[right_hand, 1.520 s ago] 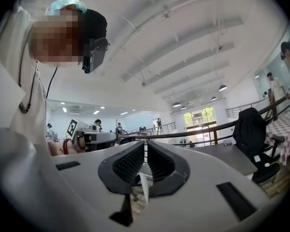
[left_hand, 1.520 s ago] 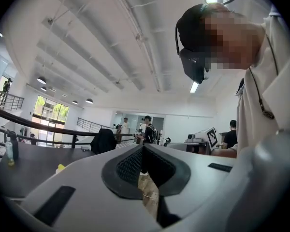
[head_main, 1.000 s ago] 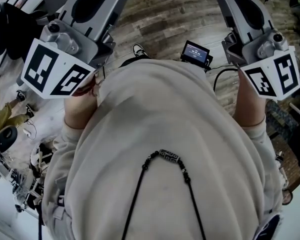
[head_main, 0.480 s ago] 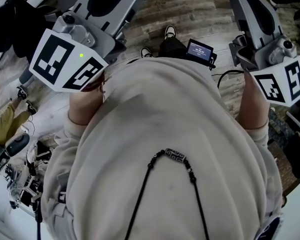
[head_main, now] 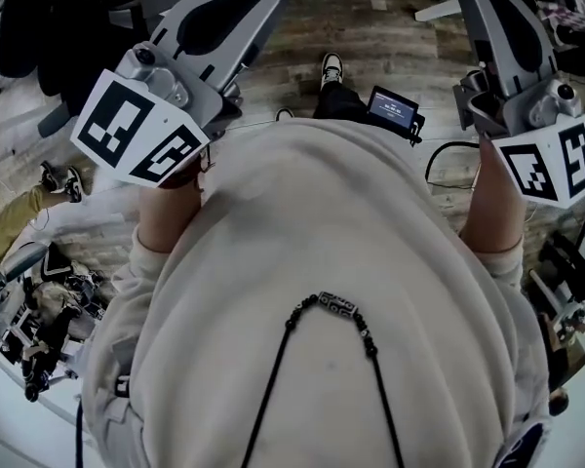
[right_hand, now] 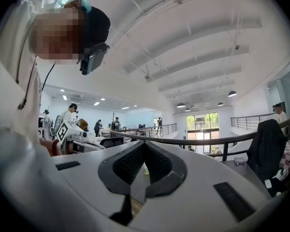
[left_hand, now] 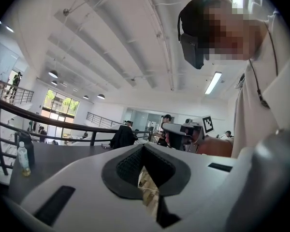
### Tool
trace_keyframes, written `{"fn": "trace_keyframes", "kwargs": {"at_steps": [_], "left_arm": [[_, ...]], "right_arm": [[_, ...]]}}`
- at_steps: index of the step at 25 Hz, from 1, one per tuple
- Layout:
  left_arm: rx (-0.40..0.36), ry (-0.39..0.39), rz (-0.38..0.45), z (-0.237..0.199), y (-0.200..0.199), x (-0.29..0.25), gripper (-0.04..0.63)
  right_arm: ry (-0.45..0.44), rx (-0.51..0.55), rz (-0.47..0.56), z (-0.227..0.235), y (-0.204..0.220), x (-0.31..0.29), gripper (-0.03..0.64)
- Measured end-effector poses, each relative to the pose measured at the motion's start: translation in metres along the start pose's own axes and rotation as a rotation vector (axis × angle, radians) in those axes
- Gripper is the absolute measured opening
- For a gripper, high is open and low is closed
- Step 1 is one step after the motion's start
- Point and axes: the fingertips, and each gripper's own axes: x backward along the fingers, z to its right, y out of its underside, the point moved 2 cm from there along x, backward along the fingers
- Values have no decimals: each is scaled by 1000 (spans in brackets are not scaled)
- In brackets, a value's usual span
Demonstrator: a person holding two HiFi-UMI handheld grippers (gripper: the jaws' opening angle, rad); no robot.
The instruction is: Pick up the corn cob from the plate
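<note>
Head view: looks steeply down on the person's cream sweatshirt (head_main: 322,252) with a black beaded neck cord (head_main: 331,305). Wood-plank floor (head_main: 370,32) beyond, one black-and-white shoe (head_main: 331,64), and a small black device with a lit screen (head_main: 391,106). The grey left gripper (head_main: 244,3) and grey right gripper (head_main: 487,8) are held up on either side of the chest, and each carries a black-and-white marker cube. No yellow corn cob, no plate and no surface show here.

Left gripper view: left gripper (left_hand: 145,163) points level into a big white hall with a beamed ceiling (left_hand: 135,57) and a dark railing (left_hand: 48,120). Its pads are pressed together at the tips, and only floor shows through the slit behind them. Nothing is held. The cob is not in this view.

Right gripper view: right gripper (right_hand: 144,164) is also level, its pads pressed together with nothing between them. Same hall, with a railing (right_hand: 208,140) and windows beyond. No cob or plate here either.

Judgement: the task has not started and the cob still has to be found. A cob should be stiff, fairly light, round and prone to rolling, with bumpy kernels that may be slick. It is best pinched across the middle of its length, with the pads square on opposite sides, after the pads are spread.
</note>
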Motion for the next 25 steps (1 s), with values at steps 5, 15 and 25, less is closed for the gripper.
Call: {"fn": "trace_keyframes", "kwargs": {"at_steps": [5,15,25], "left_arm": [[-48,4,83,16,-5,12,5],[13,-58,62,30,-9,-18,5],[-16,-41,81,11,-28,-15,5]], "right_arm": [[6,-40,14,7,11,7,14],[-121,-114,-39,60,27,10,14],[-180,-263,-21,59,31,-23,14]]}}
